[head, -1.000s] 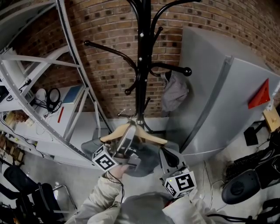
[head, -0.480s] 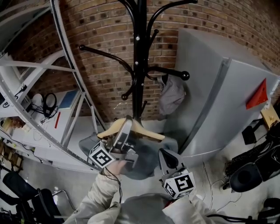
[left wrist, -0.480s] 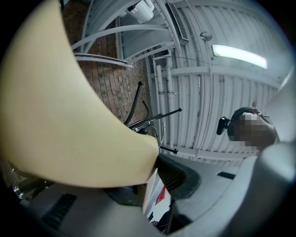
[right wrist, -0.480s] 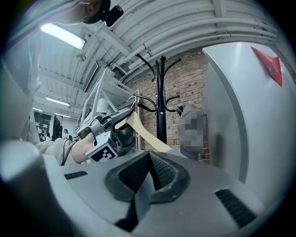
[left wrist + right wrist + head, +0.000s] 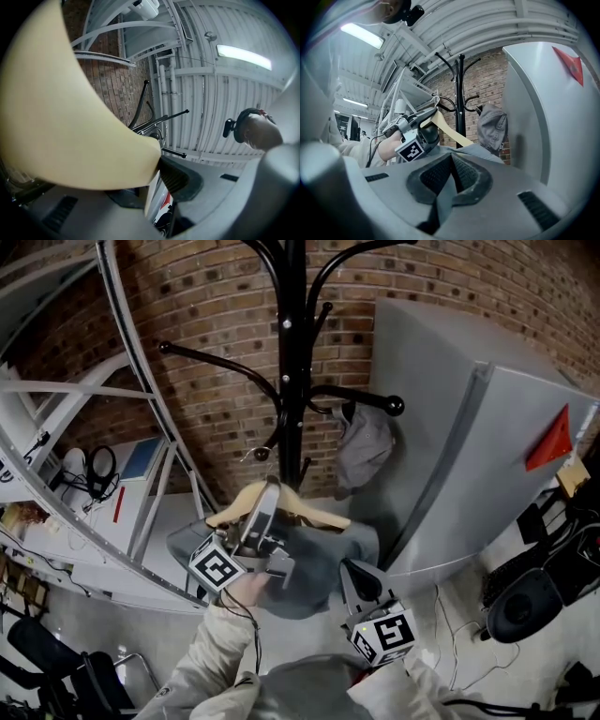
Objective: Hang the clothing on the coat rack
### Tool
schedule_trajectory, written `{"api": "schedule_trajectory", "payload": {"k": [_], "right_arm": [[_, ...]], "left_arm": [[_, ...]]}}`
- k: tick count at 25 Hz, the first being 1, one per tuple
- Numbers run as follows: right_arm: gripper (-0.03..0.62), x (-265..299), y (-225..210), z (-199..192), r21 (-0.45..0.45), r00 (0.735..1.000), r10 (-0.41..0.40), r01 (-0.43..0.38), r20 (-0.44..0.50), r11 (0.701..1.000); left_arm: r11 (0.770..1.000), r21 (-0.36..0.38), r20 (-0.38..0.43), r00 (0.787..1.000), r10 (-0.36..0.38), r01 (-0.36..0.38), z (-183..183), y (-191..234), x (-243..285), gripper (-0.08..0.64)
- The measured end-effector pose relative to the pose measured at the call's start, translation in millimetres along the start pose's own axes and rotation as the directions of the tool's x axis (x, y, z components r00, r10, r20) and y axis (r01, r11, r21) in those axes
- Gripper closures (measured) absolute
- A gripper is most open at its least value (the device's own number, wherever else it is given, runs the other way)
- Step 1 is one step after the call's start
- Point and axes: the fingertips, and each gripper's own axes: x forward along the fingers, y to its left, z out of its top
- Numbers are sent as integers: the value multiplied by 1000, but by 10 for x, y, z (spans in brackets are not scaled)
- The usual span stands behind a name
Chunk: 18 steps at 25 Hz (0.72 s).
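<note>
A black coat rack (image 5: 292, 352) stands against the brick wall. Just below its lowest arms, my left gripper (image 5: 266, 495) is shut on the middle of a wooden hanger (image 5: 309, 510). The hanger's metal hook (image 5: 261, 454) is close to the pole and on no arm. A grey garment (image 5: 314, 563) hangs from the hanger. In the left gripper view the hanger (image 5: 70, 117) fills the frame, pressed against the pad (image 5: 180, 178). My right gripper (image 5: 361, 577) is lower right, shut on a fold of the grey garment (image 5: 449, 187).
A grey cap (image 5: 366, 442) hangs from the rack's right arm. A tall grey cabinet (image 5: 487, 456) stands close on the right. White metal shelving (image 5: 66, 418) with headphones (image 5: 98, 470) stands at the left. Cables and dark gear lie on the floor at right.
My left gripper has lifted the hanger and garment up toward the rack's lower arms. The right gripper has stayed where it was.
</note>
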Motion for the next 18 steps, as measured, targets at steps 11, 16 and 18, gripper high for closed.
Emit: {"api": "schedule_trajectory", "payload": {"k": [11, 16, 18], "right_arm": [[569, -1, -44, -32, -6, 1000, -19, 19, -12, 1000], [569, 7, -89, -66, -1, 999, -30, 30, -21, 1000], [569, 16, -114, -69, 0, 999, -32, 32, -25, 999]], "left_arm": [[999, -13, -22, 999, 31, -31, -87, 277, 31, 456], [997, -47, -26, 998, 55, -56, -164, 452, 21, 456], [997, -48, -24, 998, 57, -58, -170, 500, 37, 456]]}}
